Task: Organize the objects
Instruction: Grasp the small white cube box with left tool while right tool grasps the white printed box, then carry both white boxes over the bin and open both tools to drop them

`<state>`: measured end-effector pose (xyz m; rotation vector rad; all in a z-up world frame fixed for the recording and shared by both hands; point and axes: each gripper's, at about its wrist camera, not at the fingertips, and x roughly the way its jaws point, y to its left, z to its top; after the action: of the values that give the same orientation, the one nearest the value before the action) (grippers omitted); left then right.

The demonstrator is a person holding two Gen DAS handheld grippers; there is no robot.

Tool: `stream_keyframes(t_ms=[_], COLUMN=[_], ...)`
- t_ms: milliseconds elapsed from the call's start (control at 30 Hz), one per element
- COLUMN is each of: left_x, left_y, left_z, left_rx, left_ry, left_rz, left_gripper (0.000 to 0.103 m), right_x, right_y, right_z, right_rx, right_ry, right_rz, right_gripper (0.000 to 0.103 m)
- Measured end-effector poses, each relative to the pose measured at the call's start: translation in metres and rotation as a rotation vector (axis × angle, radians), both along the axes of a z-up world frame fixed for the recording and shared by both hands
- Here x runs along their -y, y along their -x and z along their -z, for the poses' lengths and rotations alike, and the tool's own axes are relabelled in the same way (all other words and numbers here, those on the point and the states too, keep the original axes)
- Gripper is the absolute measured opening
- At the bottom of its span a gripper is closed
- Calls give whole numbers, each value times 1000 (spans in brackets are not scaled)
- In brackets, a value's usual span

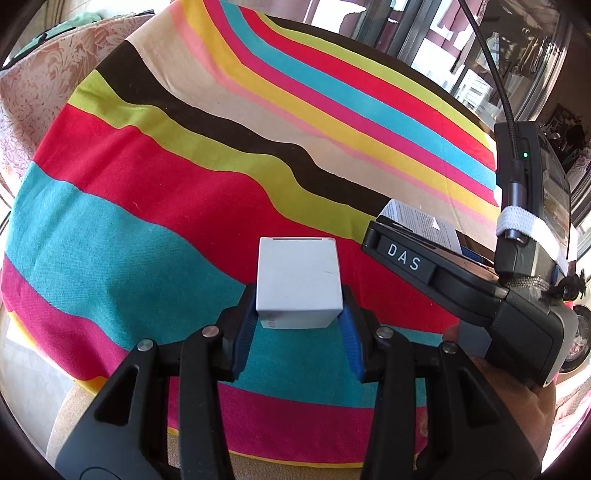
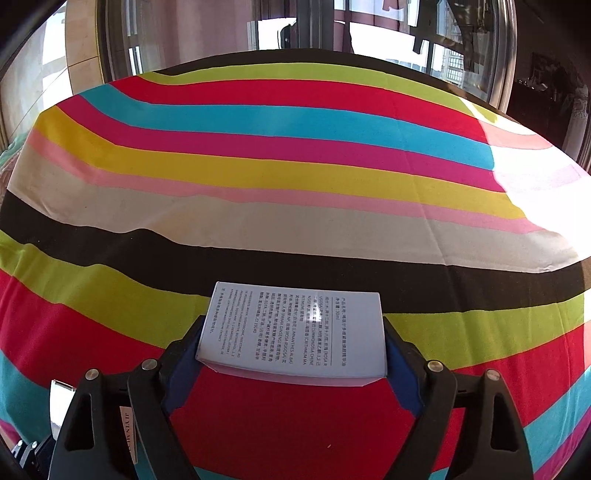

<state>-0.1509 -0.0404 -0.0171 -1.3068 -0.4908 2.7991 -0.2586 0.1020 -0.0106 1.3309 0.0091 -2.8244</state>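
Observation:
My left gripper (image 1: 297,317) is shut on a small plain white box (image 1: 297,282), held between its blue pads above the striped cloth. My right gripper (image 2: 291,347) is shut on a flat white box with printed text (image 2: 291,332), also held above the cloth. In the left wrist view the right gripper's black body marked "DAS" (image 1: 406,258) sits at the right, with the printed box (image 1: 424,223) showing just beyond it. In the right wrist view, the small box held by the left gripper (image 2: 61,402) shows at the lower left edge.
A table covered by a bright striped cloth (image 2: 258,166) fills both views. Windows and a glass door (image 2: 295,29) stand beyond its far edge. Strong sunlight washes out the cloth's right side (image 2: 535,177). A pink patterned fabric (image 1: 44,81) lies at the left of the table.

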Motion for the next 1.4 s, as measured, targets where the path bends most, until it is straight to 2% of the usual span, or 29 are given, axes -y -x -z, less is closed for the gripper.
stream_keyframes(t_ms=[267,767,1400], left_x=[-10,-57,-145], left_y=[-11,-41,-79], left_z=[-12,-35,-47], left_rx=[-46,-88,-82], left_ry=[3,23,24], left_rz=[30,170,399], left_gripper=[46,46,46], right_x=[-23,-91,-183], right_y=[-34,-124,-213], right_z=[-11,-42,-42], right_rx=[7,-9,41], right_ry=[14,47,69], right_rz=[35,168,375], right_gripper=[86,86,86])
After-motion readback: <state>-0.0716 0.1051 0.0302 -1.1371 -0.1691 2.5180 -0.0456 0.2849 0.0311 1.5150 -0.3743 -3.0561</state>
